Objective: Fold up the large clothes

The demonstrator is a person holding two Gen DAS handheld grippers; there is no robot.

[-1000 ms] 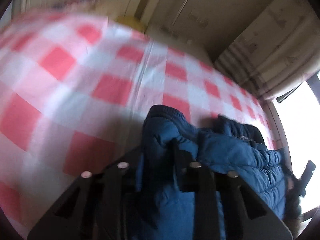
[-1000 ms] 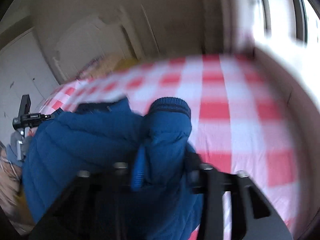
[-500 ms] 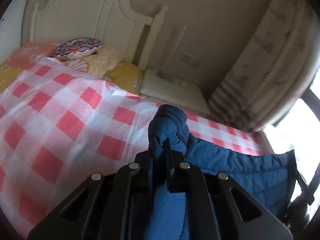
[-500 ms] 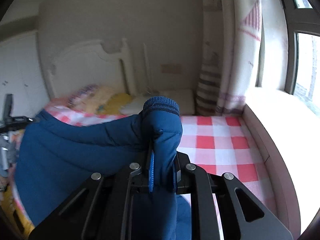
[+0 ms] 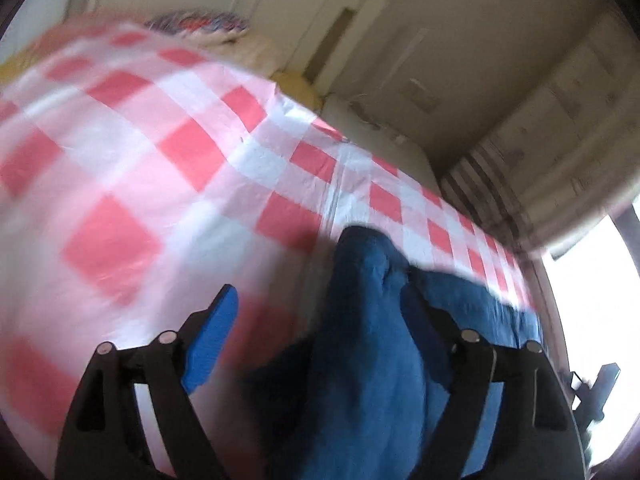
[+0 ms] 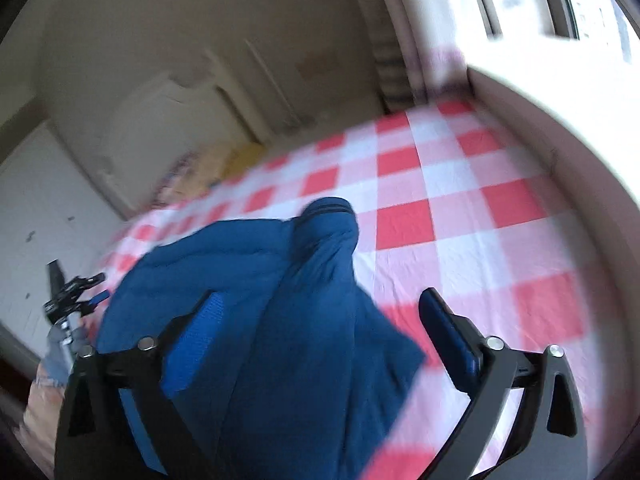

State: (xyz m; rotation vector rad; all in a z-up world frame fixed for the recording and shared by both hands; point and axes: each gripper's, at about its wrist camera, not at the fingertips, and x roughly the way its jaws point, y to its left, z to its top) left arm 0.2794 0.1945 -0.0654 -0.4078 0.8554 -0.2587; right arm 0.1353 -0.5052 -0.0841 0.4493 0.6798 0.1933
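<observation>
We find the blue padded jacket (image 6: 280,320) lying on the bed's red-and-white checked cover (image 6: 460,208), one sleeve running up the middle of each wrist view with its ribbed cuff (image 6: 330,210) at the far end.

Left gripper (image 5: 324,300): its jaws have just been opening and now stand wide. The sleeve lies between them, close against the right jaw, clear of the blue pad (image 5: 208,344) on the left jaw. We judge it released, not pinched.

Right gripper (image 6: 320,304): its jaws have likewise just been opening and stand wide. The sleeve lies between them and covers part of the left jaw; the right jaw is well apart from the cloth. No grip is held.

Both views are blurred, so the fine lie of the cloth cannot be told. Pillows (image 5: 200,26) and a white headboard (image 6: 168,120) show at the far end of the bed.

Step in hand, in our judgement: both sleeves have been laid down and let go, an early stage of the fold, with the body of the jacket not yet doubled over.

The next move calls for drawing both grippers clear without dragging the sleeves, then taking a fresh hold on the jacket's edge to fold it across.
</observation>
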